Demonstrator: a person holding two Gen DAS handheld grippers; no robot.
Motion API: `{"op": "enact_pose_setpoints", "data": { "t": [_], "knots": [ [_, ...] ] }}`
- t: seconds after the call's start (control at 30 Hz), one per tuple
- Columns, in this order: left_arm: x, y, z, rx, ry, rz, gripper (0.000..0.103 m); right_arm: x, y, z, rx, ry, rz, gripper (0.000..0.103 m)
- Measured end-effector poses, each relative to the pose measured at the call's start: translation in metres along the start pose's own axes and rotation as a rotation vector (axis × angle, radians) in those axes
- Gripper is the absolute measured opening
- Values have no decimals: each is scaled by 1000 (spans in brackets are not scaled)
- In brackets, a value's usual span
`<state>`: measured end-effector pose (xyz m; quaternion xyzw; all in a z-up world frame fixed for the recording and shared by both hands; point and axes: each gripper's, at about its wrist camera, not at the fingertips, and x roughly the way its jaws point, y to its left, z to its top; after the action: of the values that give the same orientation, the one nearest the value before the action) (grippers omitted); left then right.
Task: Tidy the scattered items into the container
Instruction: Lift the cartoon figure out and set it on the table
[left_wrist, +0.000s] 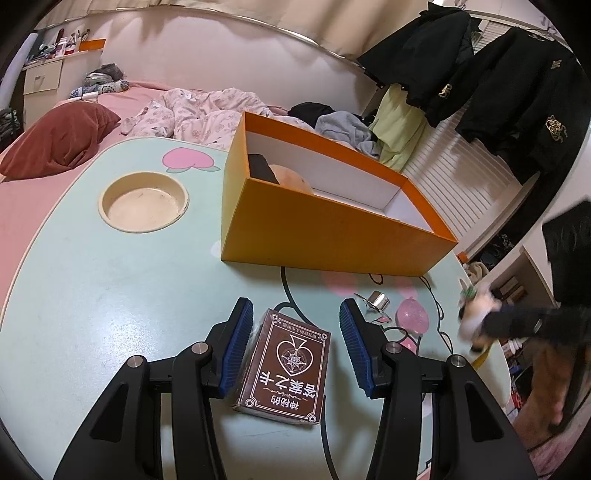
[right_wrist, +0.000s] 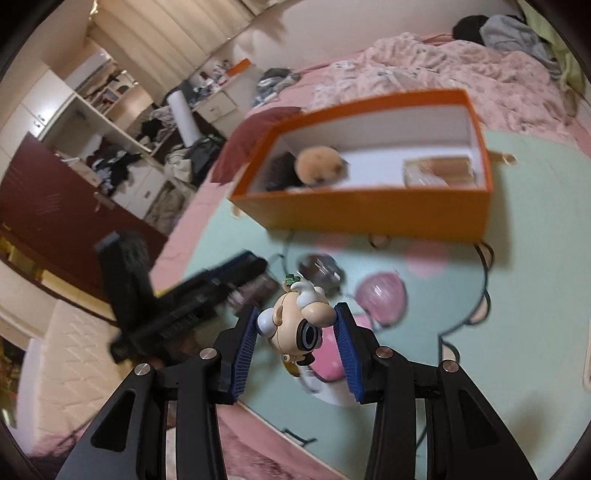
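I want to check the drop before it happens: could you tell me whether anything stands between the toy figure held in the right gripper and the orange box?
Nothing visible blocks it. The toy figure sits clamped in the right gripper; between it and the orange box only a small metal piece and a pink disc lie low on the table. The box is open-topped.

The left gripper (left_wrist: 296, 325) is a two-finger tool of matte black moulded plastic. Each finger is a broad arm with a triangular cut-out near its base, forking into two slimmer links. Round silver screw heads (left_wrist: 202, 348) mark the joints, two on each side. The fingertips carry flat, ribbed pads of deep blue rubber (left_wrist: 236, 350), set in black holders. The right gripper (right_wrist: 295, 325) has the same build: black forked arms, silver pivot screws (right_wrist: 208, 353) and ridged blue pads (right_wrist: 349, 350). No sleeve or hand shows clearly.
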<state>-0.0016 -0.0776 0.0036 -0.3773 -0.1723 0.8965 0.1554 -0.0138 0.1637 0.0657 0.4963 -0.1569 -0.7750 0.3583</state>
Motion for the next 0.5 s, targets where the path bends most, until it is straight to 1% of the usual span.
{"op": "enact_pose_setpoints", "data": {
  "t": [0.13,0.23,0.33,0.4,0.43,0.47,0.5],
  "knots": [
    [0,0,-1,3,-2,3,50,10,-12,-8,16,-2,-24,41],
    [-1,0,-1,1,-1,2,50,18,-11,-10,2,-21,-84,41],
    [-1,1,-1,-1,-4,1,50,21,-12,-10,-8,-39,-105,41],
    [-2,1,-1,-1,-4,0,50,18,-13,-11,-15,-70,-106,42],
    [-2,1,-1,-1,-3,1,50,16,-12,-11,-20,-88,-99,43],
    [-2,1,-1,-1,-3,1,50,11,-12,-11,-19,-115,-84,49],
    [-2,1,-1,0,-3,2,50,7,-12,-11,-19,-137,-76,52]
  ]
}}
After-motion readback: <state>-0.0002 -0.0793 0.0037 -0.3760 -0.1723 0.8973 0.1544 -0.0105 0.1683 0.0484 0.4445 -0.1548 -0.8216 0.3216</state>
